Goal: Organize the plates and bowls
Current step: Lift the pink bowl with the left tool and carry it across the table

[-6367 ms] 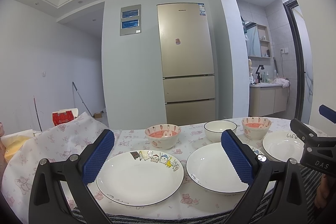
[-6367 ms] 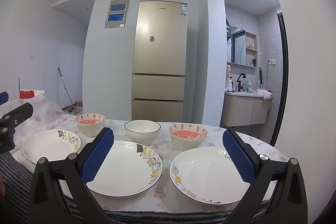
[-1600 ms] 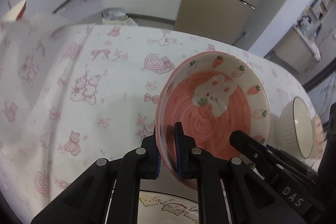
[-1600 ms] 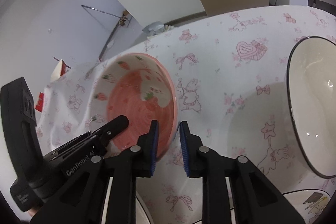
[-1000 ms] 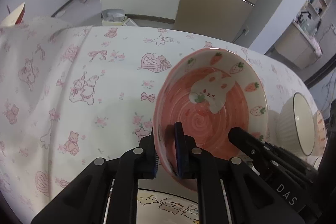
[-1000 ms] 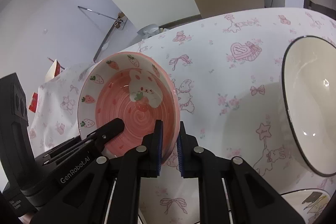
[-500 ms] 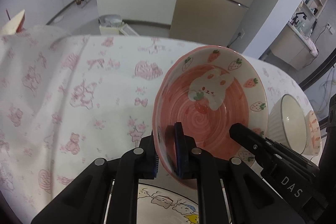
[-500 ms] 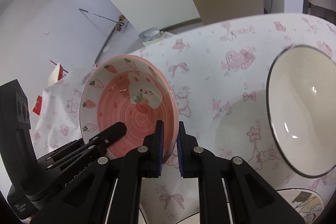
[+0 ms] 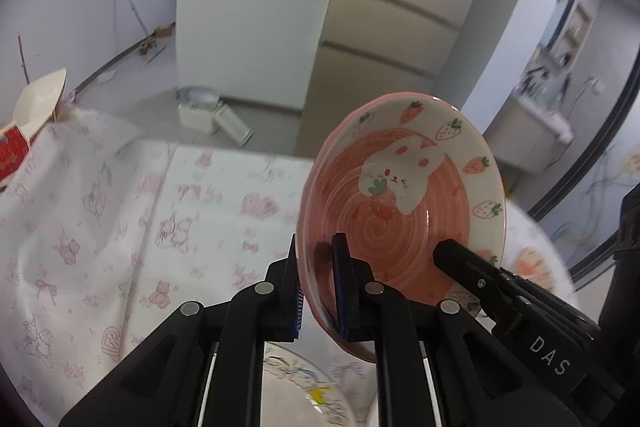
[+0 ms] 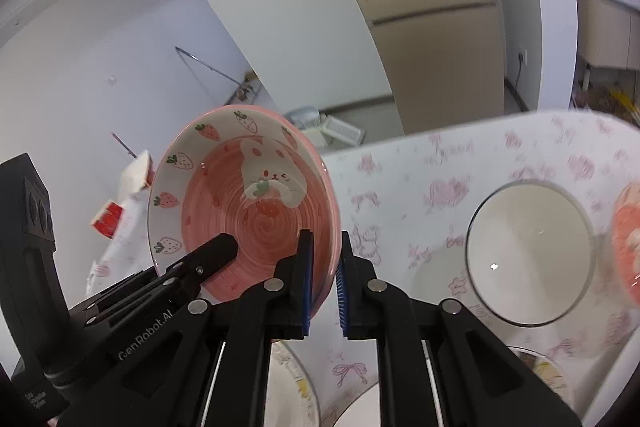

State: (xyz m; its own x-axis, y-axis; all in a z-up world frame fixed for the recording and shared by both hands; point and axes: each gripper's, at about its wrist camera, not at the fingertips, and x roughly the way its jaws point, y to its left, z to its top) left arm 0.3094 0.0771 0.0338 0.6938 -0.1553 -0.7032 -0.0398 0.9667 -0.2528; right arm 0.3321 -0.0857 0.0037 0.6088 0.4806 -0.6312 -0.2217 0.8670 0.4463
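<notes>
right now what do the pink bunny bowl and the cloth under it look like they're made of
Pink bunny bowl: apparently glazed ceramic, since its painted inside gleams with soft highlights and the rim looks thick and rigid. Tablecloth: seemingly thin woven fabric, matte, printed with pink bears and bows, and it wrinkles and drapes over the edge.

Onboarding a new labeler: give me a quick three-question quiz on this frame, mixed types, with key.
1. True or false: the pink strawberry bowl rests flat on the tablecloth.
2. How many tongs grip that bowl's rim? A) none B) one C) two
3. Fill in: in the right wrist view, the plain bowl to the right of the right tongs is coloured ____.

Key: 1. False, it is lifted and tilted. 2. C, the left tongs and right tongs each pinch the rim. 3. White, the white bowl on the cloth.
</notes>
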